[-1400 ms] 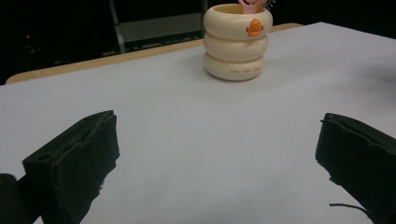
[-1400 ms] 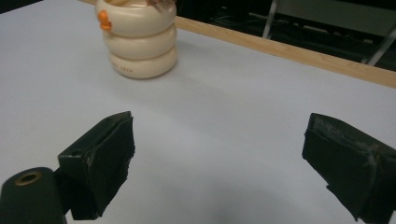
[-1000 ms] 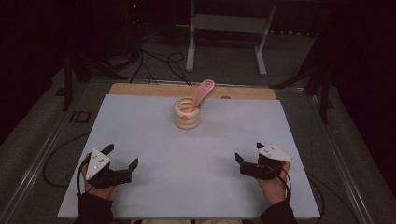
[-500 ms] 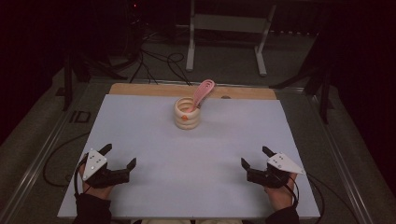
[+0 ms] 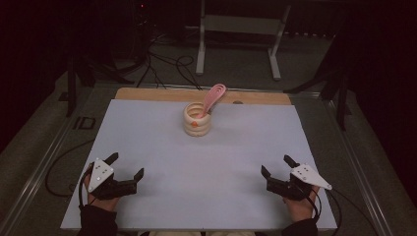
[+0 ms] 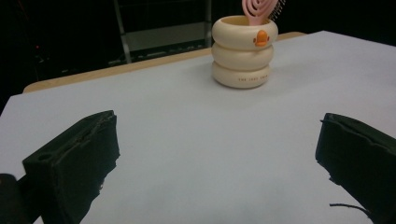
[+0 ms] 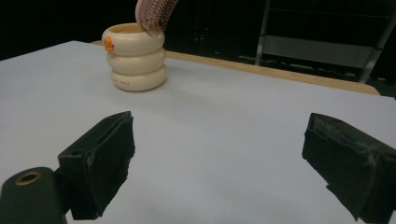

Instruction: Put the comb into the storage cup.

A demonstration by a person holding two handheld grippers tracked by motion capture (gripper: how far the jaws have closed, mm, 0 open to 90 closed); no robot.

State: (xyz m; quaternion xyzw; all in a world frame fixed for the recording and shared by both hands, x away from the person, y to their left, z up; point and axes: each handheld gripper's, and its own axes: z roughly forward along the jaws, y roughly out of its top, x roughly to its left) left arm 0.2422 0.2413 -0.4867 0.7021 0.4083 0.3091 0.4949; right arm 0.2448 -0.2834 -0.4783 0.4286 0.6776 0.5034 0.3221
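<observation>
Both claws rested wide open and empty at the near edge of the bench (image 5: 147,128).
The left claw (image 5: 125,166) and right claw (image 5: 277,165) sat well apart at the near corners. Far beyond them, near the bench's far edge, stood a cream ringed cup (image 5: 197,119) holding a tilted pink hairbrush (image 5: 214,97).

The high view is looking forward and down from above the near edge of the surface (image 5: 206,162). Both gripper views are sitting low, facing away across it, sharing the cream holder (image 6: 243,53) far off.
</observation>
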